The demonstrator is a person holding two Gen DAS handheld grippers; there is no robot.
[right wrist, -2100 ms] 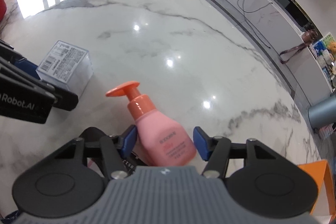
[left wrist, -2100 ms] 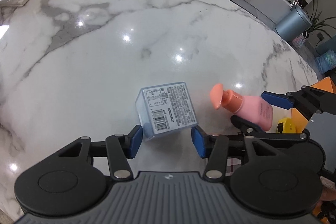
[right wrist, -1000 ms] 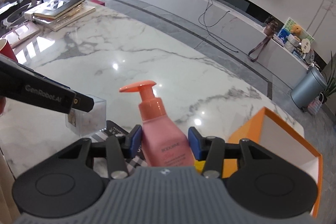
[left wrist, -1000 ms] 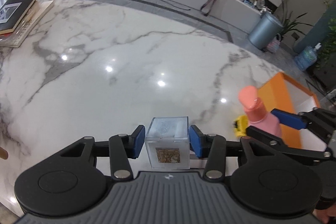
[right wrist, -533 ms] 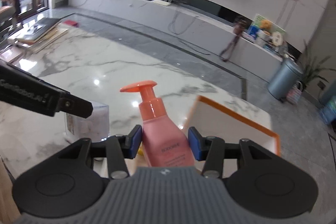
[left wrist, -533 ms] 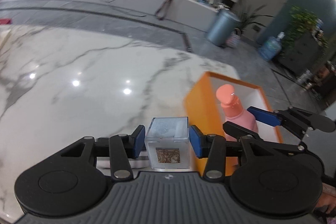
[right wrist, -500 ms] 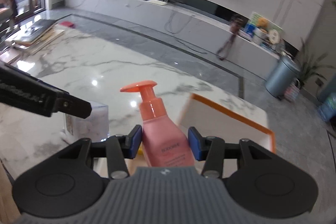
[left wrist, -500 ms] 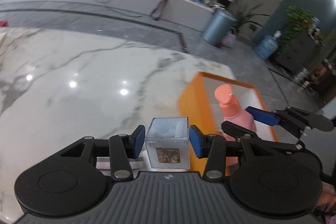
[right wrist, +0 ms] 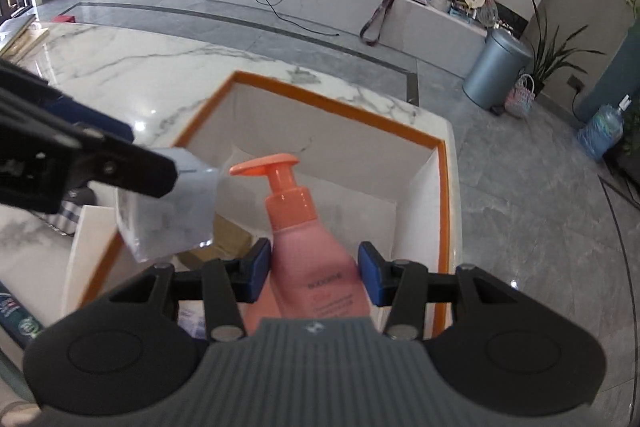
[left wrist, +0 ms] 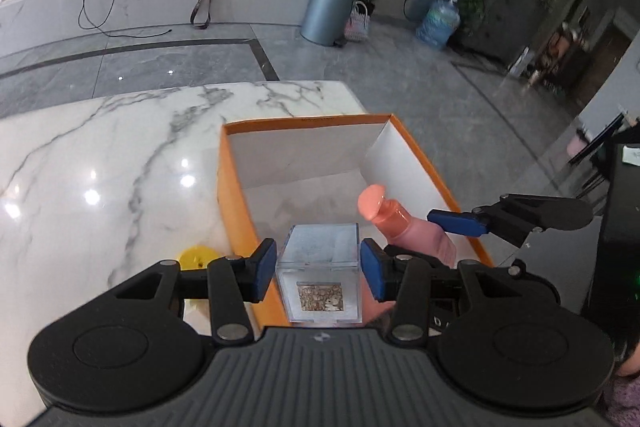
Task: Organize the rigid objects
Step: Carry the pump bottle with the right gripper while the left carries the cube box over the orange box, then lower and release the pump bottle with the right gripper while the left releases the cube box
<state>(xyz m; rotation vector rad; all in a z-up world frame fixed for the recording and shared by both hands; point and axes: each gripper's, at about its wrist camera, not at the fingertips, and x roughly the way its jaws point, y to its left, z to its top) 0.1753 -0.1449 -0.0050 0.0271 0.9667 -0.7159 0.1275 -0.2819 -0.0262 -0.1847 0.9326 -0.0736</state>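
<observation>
My left gripper (left wrist: 319, 269) is shut on a clear plastic box (left wrist: 322, 267) and holds it over the near edge of an orange box (left wrist: 304, 121) with white inner walls. My right gripper (right wrist: 315, 275) is shut on a pink pump bottle (right wrist: 304, 239) with an orange pump head, held upright above the orange box (right wrist: 340, 111). In the right wrist view the clear plastic box (right wrist: 168, 211) hangs just left of the bottle. In the left wrist view the pink bottle (left wrist: 404, 227) sits to the right, over the box's right side.
The orange box stands at the corner of the white marble table (left wrist: 100, 155). A small yellow object (left wrist: 196, 257) lies on the table left of the box. A brown item (right wrist: 228, 235) lies inside the box. The table edge and grey floor (right wrist: 540, 187) are beyond.
Both grippers lifted their objects off the table and carried them right. They now hover over the orange box, which has come closer and fills the middle of both views.
</observation>
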